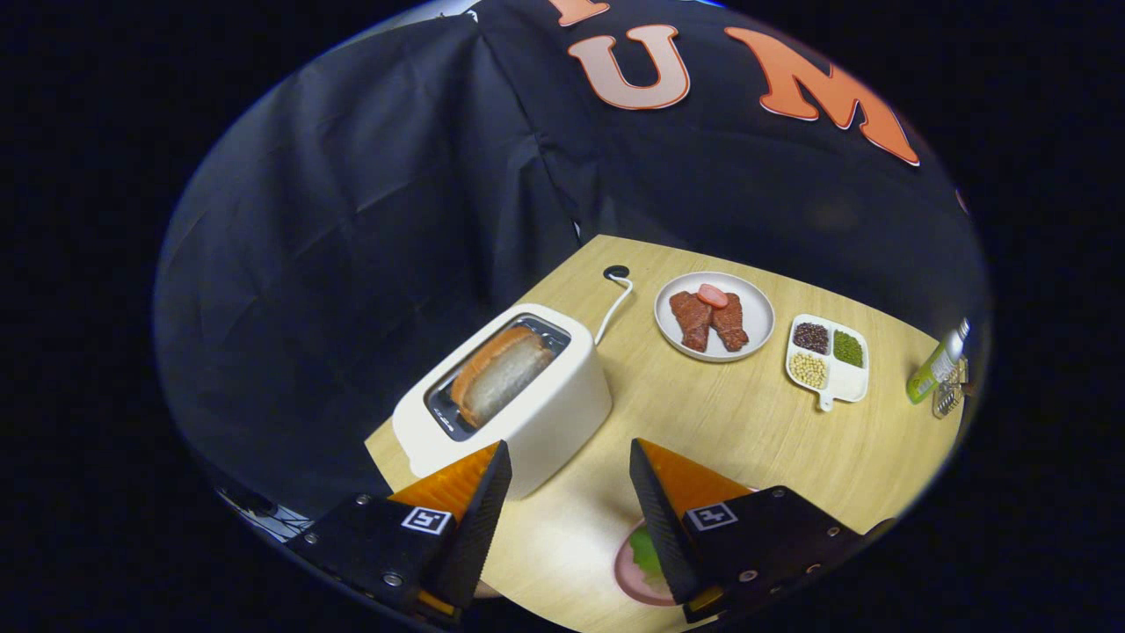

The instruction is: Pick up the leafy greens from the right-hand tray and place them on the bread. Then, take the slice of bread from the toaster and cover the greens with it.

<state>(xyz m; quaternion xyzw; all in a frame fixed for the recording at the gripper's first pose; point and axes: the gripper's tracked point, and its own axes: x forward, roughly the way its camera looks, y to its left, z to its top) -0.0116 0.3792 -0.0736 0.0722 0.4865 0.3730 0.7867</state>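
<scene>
My gripper (569,462) hangs above the wooden table (747,422), open, with only bare tabletop between the two orange-and-black fingers. Just beyond the left finger (479,492) stands a white toaster (518,400) with a slice of bread (501,371) sitting in its slot. Below the right finger (659,501) a pink plate (635,576) shows at the table's near edge, with a bit of leafy greens (646,552) on it; the finger hides most of both. What lies under the greens cannot be made out.
Farther back, a white round plate (754,309) holds two pieces of red meat and a pink slice. To its right are a white divided tray (845,380) with beans and grains and a green bottle (933,367). The toaster's white cord (615,308) runs to the back.
</scene>
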